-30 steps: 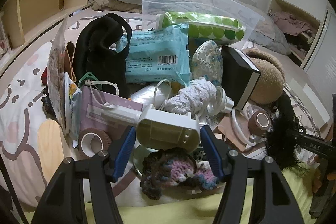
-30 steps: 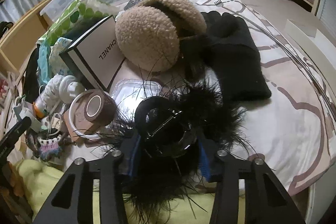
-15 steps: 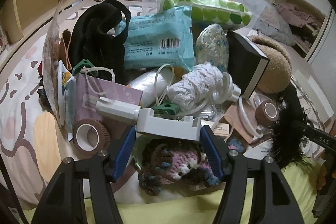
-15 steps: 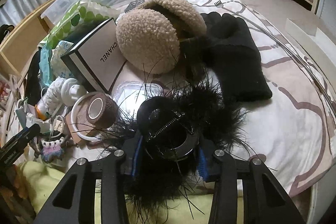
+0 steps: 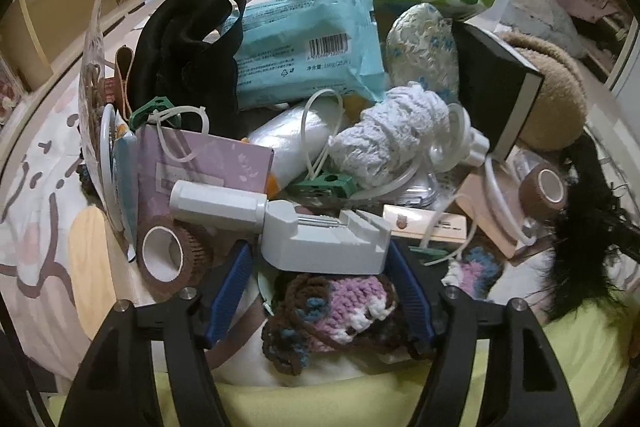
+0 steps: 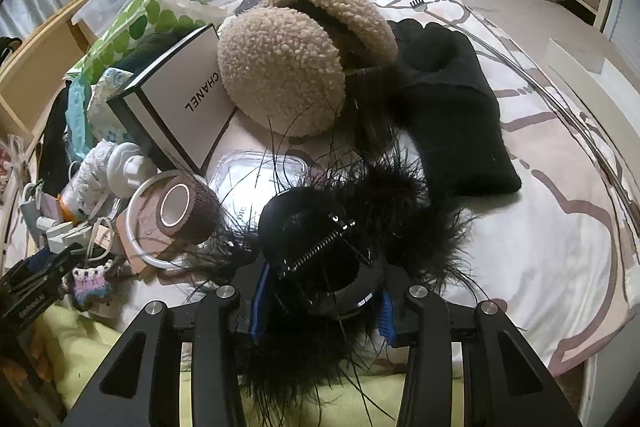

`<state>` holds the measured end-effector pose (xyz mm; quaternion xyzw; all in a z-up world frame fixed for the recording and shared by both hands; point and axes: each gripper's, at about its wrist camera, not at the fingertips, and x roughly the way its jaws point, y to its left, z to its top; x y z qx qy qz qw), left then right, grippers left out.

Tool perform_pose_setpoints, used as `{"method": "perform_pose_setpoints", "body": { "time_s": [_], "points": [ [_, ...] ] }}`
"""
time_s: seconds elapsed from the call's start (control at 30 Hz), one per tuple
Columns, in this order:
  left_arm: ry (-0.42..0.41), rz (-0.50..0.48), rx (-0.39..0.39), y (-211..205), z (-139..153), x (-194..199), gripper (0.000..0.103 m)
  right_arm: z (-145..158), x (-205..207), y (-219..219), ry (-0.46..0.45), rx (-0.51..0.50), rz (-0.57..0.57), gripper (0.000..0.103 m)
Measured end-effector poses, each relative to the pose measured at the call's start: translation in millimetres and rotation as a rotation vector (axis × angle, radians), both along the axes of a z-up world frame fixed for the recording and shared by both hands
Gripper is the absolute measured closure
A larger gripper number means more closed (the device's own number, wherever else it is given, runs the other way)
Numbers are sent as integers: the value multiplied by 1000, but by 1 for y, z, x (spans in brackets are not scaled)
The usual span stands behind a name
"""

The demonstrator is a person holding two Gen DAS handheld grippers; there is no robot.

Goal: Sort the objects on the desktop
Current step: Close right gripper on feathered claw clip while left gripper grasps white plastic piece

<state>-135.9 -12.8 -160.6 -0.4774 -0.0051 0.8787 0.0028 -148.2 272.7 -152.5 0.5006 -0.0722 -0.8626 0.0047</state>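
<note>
- We see the left gripper (image 5: 320, 291) poised over the pile on the bed, its jaws just having widened; the white plastic tool (image 5: 304, 231) lies between them, the left pad clear of it and the right pad at its edge, so no grip shows.
- Taking that white plastic tool as our landmark: just below it sits a crocheted piece (image 5: 340, 311), to its left a brown tape roll (image 5: 168, 255), behind it a purple card box (image 5: 208, 163) and a white yarn bundle (image 5: 392, 135).
- Further behind lies a light blue wipes pack (image 5: 308, 43).
- Our right gripper (image 6: 320, 303) is clamped on a black feathered hair claw (image 6: 320, 255), well right of the tool.
- Behind that claw rest fleece earmuffs (image 6: 288, 63), a black glove (image 6: 452, 99) and a white box (image 6: 188, 107).
</note>
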Motion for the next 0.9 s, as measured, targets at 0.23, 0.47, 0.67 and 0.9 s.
{"method": "perform_pose_setpoints", "body": {
  "time_s": [0.23, 0.47, 0.67, 0.9],
  "points": [
    [-33, 53, 6, 1, -3, -8, 25, -2, -3, 3, -6, -25, -7, 60],
    [-7, 35, 34, 5, 1, -5, 39, 8, 7, 8, 68, -81, -17, 61],
    [64, 37, 70, 2, 14, 4, 39, 13, 12, 12, 103, -108, -20, 61],
    [67, -9, 47, 10, 17, 10, 82, 15, 13, 14, 119, -131, -20, 61]
  ]
}}
